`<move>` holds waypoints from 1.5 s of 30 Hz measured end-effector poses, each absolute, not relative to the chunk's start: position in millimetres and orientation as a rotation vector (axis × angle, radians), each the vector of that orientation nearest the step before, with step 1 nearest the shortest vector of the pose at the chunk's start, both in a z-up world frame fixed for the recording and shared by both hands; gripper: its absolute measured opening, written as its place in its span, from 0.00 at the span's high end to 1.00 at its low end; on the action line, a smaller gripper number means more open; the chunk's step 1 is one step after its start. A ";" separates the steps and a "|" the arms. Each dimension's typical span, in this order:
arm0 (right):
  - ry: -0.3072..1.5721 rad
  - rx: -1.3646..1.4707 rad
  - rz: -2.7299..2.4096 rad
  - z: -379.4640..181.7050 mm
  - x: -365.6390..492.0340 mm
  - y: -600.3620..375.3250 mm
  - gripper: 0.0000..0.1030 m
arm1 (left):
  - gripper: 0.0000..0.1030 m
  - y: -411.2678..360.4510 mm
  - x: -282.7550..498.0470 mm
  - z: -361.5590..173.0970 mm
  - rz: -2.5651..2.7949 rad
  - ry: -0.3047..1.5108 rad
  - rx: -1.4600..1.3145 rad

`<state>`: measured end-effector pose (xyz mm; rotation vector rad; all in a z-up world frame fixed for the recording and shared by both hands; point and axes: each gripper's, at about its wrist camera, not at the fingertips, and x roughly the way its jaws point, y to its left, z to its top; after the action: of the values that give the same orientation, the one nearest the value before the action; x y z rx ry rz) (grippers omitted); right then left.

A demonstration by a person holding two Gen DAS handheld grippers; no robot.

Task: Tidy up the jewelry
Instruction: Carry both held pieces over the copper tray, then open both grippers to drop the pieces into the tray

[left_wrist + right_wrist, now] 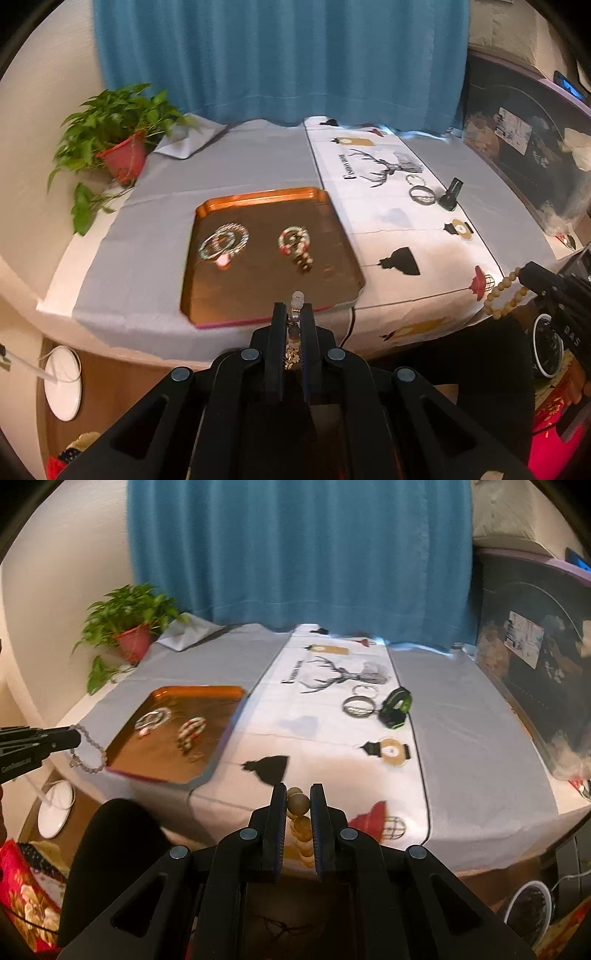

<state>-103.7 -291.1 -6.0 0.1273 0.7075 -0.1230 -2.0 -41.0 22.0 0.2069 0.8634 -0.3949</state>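
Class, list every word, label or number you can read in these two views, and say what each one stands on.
"DAS": white letters on the right hand-held gripper, edge of left wrist view; possibly cut off.
Black line beside the deer on the printed runner: too blurred.
Small print on the left hand-held gripper: too small.
Sheet on the dark box: unreadable.

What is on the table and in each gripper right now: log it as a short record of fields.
left gripper: shut on pale bead bracelet
right gripper: shut on wooden bead bracelet
tray: copper, holds two bracelets
table runner: two metal bangles beside a black-and-green band
potted plant: back corner, beyond the tray
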 end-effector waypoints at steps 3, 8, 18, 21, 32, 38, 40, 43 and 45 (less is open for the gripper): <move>0.705 0.119 -0.091 -3.8 -111.4 -276.0 0.87 | 0.95 -35.6 -7.6 21.5 -0.379 0.853 0.211; 0.706 0.096 -0.039 -0.9 -116.7 -253.8 0.87 | 0.95 -30.4 -13.2 20.7 -0.379 0.852 0.202; 0.694 0.050 0.050 7.9 -110.8 -218.8 0.87 | 0.95 -29.2 -9.7 19.0 -0.378 0.855 0.201; 0.690 0.043 0.066 10.8 -104.0 -212.6 0.87 | 0.95 -28.6 -2.9 17.1 -0.381 0.859 0.201; 0.700 0.029 0.099 11.2 -52.5 -198.6 0.87 | 0.95 -23.8 50.9 8.3 -0.364 0.886 0.178; 0.687 0.033 0.126 10.5 -6.5 -193.8 0.87 | 0.95 -21.7 93.9 4.4 -0.345 0.893 0.163; 0.682 0.029 0.138 9.0 10.9 -190.1 0.87 | 0.95 -23.6 109.3 1.8 -0.339 0.892 0.166; 0.686 0.023 0.155 3.7 37.3 -185.0 0.87 | 0.95 -26.3 130.2 -5.1 -0.333 0.898 0.162; 0.697 0.026 0.170 -1.5 55.2 -181.3 0.87 | 0.95 -27.9 143.2 -10.7 -0.328 0.906 0.160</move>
<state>55.2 -181.3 -1.5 0.0256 0.6966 0.1696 143.2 -27.9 -10.7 0.1597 0.9063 -0.3278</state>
